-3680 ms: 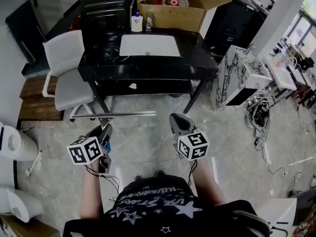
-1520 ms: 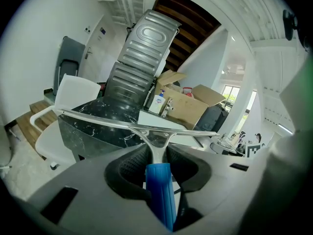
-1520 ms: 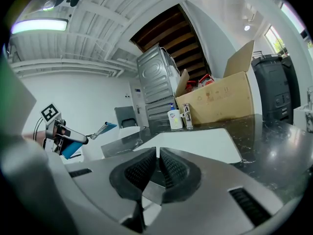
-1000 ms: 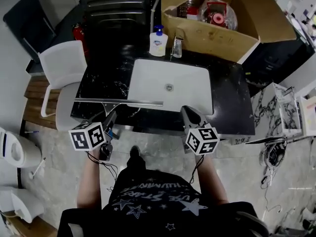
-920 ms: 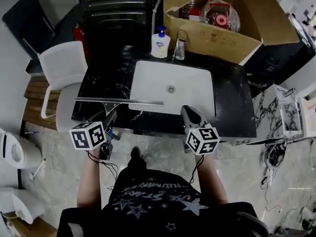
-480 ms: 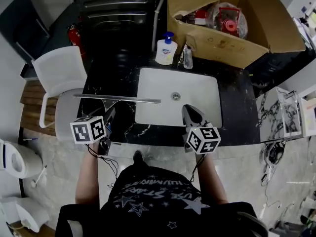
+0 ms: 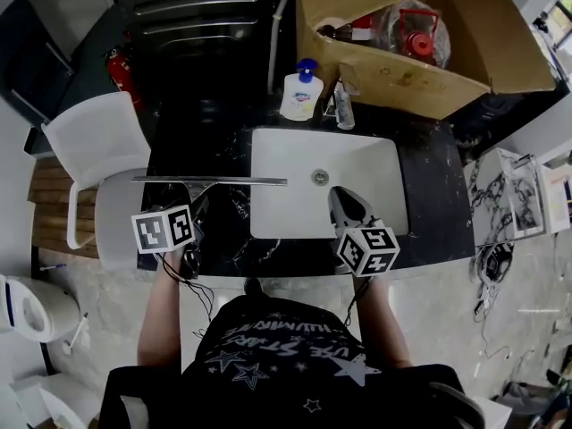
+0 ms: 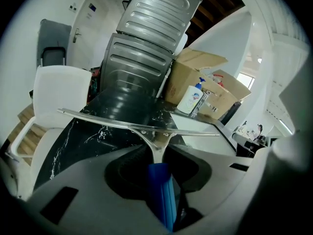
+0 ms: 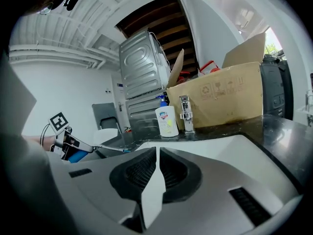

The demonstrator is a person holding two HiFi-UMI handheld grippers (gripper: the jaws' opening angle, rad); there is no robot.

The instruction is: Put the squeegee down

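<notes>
Metal blade of the squeegee (image 7: 210,180) runs crosswise over the black bench (image 7: 197,132), left of the sink (image 7: 286,204), just ahead of the left gripper (image 7: 198,211). Left gripper view — its jaws clamp the blue handle, blade straight ahead. Right gripper view — the right gripper (image 9: 157,153) has jaws together, empty, farther off.
</notes>
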